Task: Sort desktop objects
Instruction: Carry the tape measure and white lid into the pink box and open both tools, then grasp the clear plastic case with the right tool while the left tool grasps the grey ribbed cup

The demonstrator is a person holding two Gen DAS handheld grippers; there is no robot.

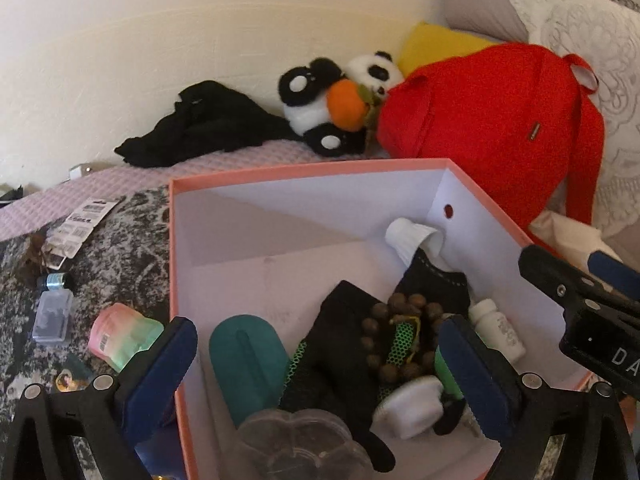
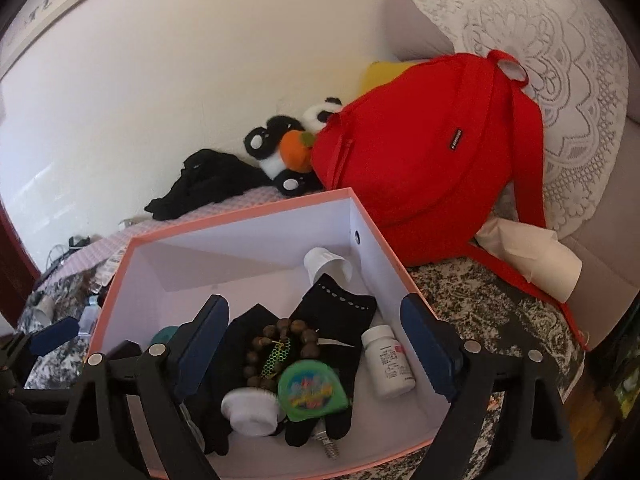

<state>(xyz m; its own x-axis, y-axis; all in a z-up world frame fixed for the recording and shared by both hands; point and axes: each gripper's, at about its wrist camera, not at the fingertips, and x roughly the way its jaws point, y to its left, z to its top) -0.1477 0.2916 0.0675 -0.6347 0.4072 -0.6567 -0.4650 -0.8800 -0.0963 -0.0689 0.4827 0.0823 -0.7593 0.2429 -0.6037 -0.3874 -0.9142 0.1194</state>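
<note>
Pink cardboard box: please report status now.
Left tool open, empty, above the pink cardboard box. Right tool open, empty. Brown wooden bead bracelet inside. Nothing blocking.

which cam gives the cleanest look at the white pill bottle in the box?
Right wrist. There the white pill bottle lies fully visible in the pink box, cap to base, with its label facing the camera. In the left wrist view it is partly hidden behind the left gripper's finger, label barely legible.

A pink-rimmed box [image 2: 240,216] with white walls sits open on the mottled spread. Inside lie black gloves [image 2: 340,312], a wooden bead bracelet [image 2: 280,336] on top, a green tape measure [image 2: 310,390], a white pill bottle [image 2: 388,364] on its side and a teal case [image 1: 248,364]. Outside, left of the box, a pink-green jar [image 1: 120,340] lies tipped.
</note>
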